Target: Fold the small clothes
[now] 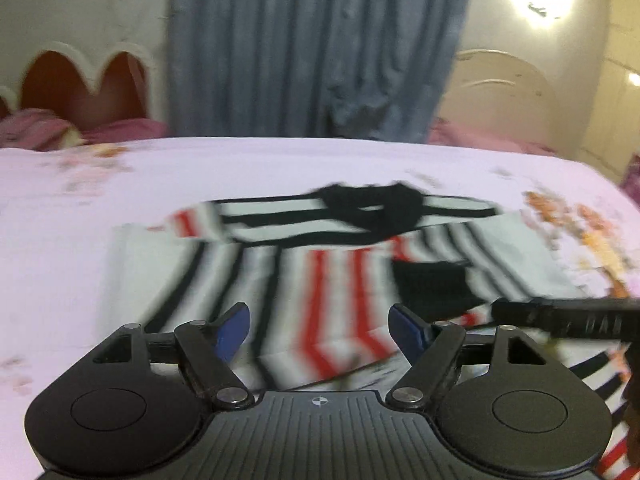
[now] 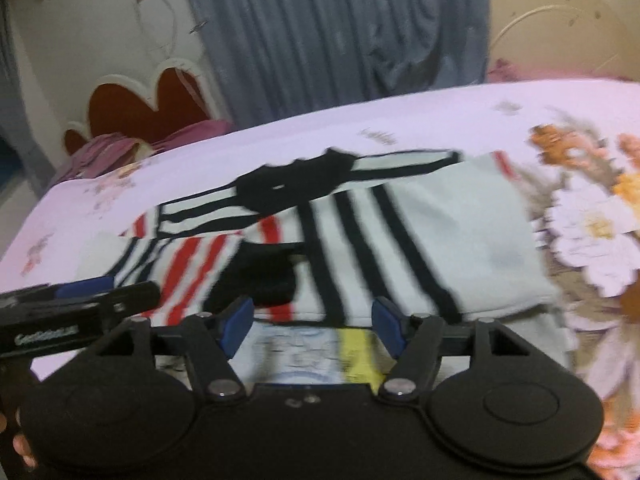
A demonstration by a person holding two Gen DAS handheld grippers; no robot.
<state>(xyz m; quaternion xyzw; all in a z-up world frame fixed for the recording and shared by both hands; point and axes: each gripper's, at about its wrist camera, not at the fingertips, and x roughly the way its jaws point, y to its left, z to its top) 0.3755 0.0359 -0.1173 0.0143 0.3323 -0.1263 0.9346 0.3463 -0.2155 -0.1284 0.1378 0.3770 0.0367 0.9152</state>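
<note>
1. Nearest each camera, the left gripper [image 1: 319, 330] and right gripper [image 2: 312, 326] hover low over the bed [image 1: 60, 208], fingers spread and holding nothing.
2. Just beyond them lies the shirt [image 1: 320, 276], white with black and red stripes, flat on the floral sheet; both views are blurred.
3. Its sleeves look folded inward across the chest, one black cuff [image 2: 260, 280] lying mid-body, so the side folds seem done.
4. The collar [image 1: 372, 204] sits at the far end, the hem nearest; a lengthwise fold, hem towards collar, appears to remain.
5. Behind the bed hangs a grey curtain [image 1: 312, 48].
</note>
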